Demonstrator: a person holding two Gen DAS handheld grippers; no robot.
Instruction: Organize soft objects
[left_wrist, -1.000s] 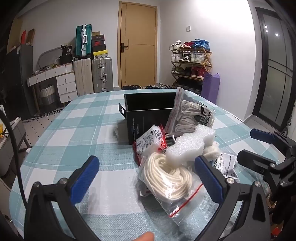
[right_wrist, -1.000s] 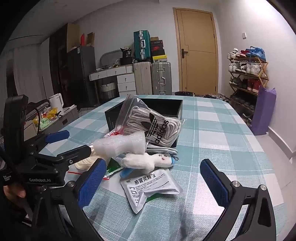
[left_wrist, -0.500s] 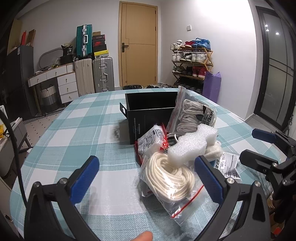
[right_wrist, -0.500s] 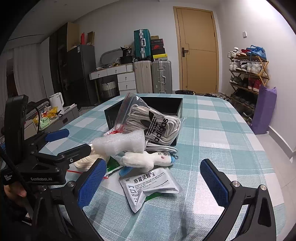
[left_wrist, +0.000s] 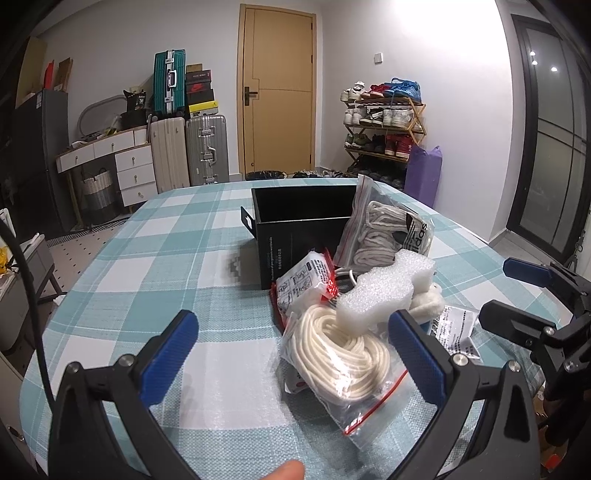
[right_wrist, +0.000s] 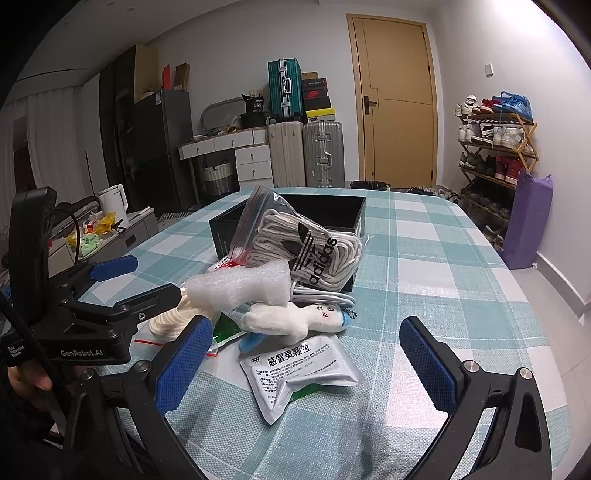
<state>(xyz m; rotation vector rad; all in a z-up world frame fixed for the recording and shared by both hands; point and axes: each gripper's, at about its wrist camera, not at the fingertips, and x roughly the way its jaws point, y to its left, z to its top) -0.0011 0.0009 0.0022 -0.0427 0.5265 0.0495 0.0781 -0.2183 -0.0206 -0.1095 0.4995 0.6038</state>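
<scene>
Hovering spread wide and empty above the checked desk (left_wrist: 155, 258), the left gripper (left_wrist: 295, 354) frames a bagged rope coil (left_wrist: 340, 354) just ahead, while the right gripper (right_wrist: 306, 354), equally open, frames a silver medicine sachet (right_wrist: 299, 369). Beyond them lie a plush toy (right_wrist: 291, 317) and foam block (left_wrist: 380, 288), blocking the black box (left_wrist: 295, 229), a bag of laces (right_wrist: 306, 243) leaning on it.

Left wrist view: looks low across the checked table (left_wrist: 155, 254) toward the door (left_wrist: 277, 99), with the bagged rope (left_wrist: 343, 350) close at lower centre.
Right wrist view: same way, from further right (the door (right_wrist: 395, 99) sits upper right), the sachet (right_wrist: 299, 369) nearest.
Shared: the black box (left_wrist: 295, 229) (right_wrist: 332, 210), foam piece (left_wrist: 380, 291) (right_wrist: 240, 284), suitcases, shoe rack.
Cross-sight: each view catches the other gripper at its edge.
</scene>
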